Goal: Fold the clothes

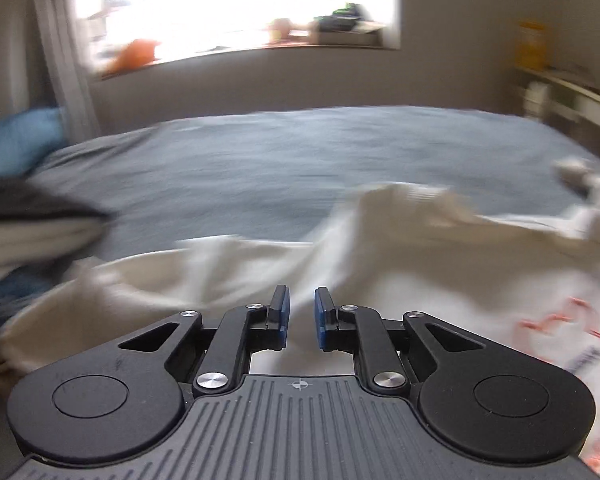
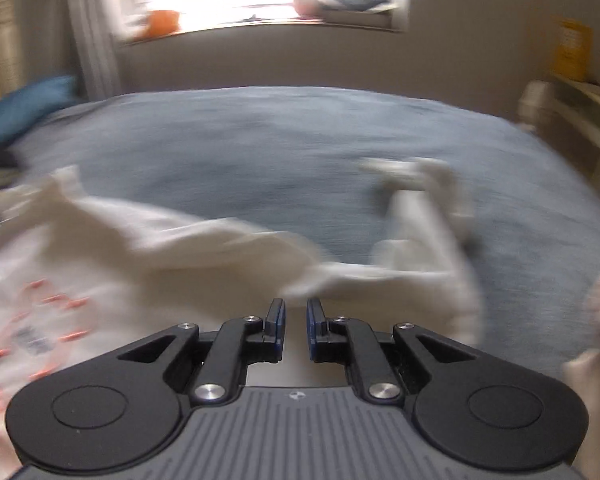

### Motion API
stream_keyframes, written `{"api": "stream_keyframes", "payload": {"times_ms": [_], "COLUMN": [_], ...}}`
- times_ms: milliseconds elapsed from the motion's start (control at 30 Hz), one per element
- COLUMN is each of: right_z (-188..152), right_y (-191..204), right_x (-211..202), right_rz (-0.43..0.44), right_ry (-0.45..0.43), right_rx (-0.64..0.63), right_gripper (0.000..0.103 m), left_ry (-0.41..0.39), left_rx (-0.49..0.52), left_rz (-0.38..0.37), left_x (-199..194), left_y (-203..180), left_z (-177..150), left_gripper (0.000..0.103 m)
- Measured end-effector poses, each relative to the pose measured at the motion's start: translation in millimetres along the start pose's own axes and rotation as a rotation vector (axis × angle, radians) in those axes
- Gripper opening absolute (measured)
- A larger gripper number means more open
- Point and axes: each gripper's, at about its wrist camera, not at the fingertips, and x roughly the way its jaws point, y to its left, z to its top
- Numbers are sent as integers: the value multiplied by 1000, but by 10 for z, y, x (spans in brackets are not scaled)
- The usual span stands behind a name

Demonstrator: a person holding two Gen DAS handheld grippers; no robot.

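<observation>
A white shirt (image 1: pixel 400 248) with an orange-red print lies rumpled across the near part of a bed covered in a grey-blue sheet (image 1: pixel 280 160). One sleeve (image 2: pixel 424 216) trails out toward the right side of the bed. The left gripper (image 1: pixel 301 312) hangs just over the cloth with its jaws a little apart and nothing pinched between the blue pads. The right gripper (image 2: pixel 296 322) is the same: a narrow gap, no fabric in it. On the left edge sits a stack of folded clothes (image 1: pixel 32 220), dark on top, pale below. A blue pillow (image 2: pixel 24 106) lies at the far left. No basket or box holding clothes shows. Beyond the bed, a bright window (image 1: pixel 240 4) has blurred clutter on its sill.
</observation>
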Motion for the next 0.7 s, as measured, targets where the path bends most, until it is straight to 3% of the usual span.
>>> {"api": "stream_keyframes", "payload": {"times_ms": [100,200,300,400,500,600,700], "right_z": [80,261,631,816,809,749,731], "right_y": [301,384,187,-182,-318,-213,-40], "right_x": [338,811,1157,1285,1102,936,1008], "right_rz": [99,101,52,69,116,221,298], "right_ry": [69,89,30,0,-40,-21,50], "right_rx": [-71,-99,36,285,376,335,269], "right_gripper": [11,10,10,10,11,11,11], "left_ry": [52,42,32,39,20,11,68], "left_rx": [33,-16,-167,-292,-325,-264,-169], "left_rz": [-56,-10,9,3,-37,-112,-92], "left_x": [422,806,1080,1138,969,840,1026], "left_y": [-226,-235,-76,95,163,85,-110], "left_z": [95,290,514,610,607,586,591], "left_gripper": [14,15,15,15,14,14,14]}}
